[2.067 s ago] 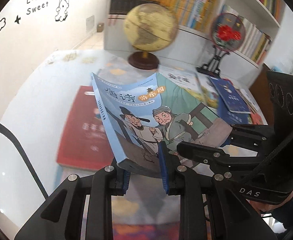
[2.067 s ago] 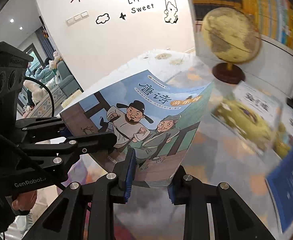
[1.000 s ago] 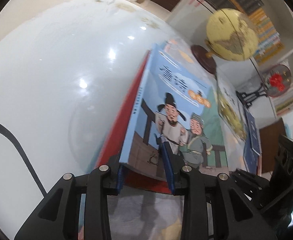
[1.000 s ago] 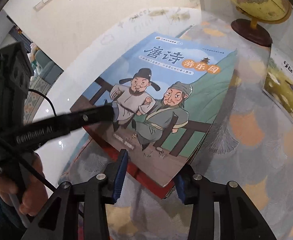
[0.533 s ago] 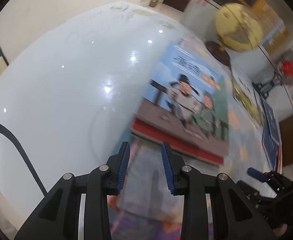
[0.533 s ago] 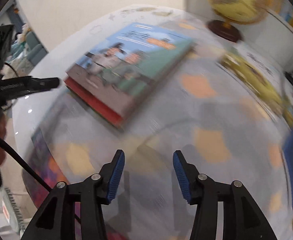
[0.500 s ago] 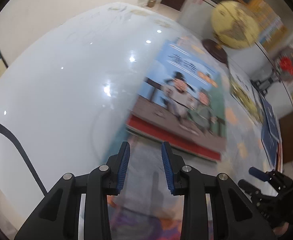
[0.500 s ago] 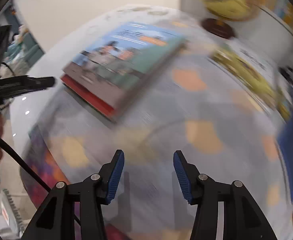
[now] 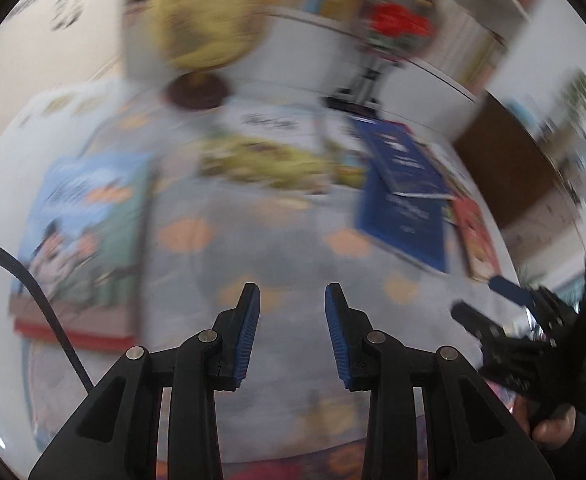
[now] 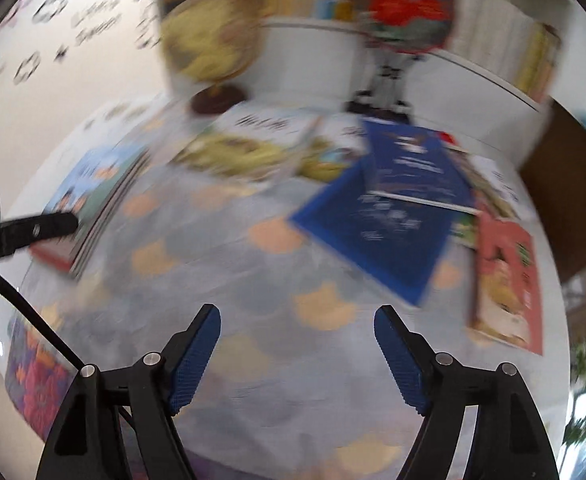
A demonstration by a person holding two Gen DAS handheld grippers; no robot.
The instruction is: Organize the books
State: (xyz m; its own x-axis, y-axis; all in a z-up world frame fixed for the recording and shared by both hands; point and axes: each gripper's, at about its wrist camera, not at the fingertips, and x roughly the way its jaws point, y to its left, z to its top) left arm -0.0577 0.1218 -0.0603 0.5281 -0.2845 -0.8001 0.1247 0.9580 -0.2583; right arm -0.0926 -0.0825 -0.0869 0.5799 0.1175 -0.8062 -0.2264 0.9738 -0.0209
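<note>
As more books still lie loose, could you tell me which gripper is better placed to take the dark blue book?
Probably the right gripper: its jaws, just opened wider, are empty, with the blue book ahead of them.

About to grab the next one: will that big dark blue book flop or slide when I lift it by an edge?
The dark blue book looks thin and wide, so it would likely sag from one edge. Another blue book rests on it and may slide off.

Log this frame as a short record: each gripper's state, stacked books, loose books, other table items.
left gripper: open, empty
right gripper: jaws just opened wider, nothing between them
stack: blue cartoon-cover book lying on a red book, at table's left
loose books: dark blue books, yellow-green book, red-cover book
other: globe
image: motion-blurred
</note>
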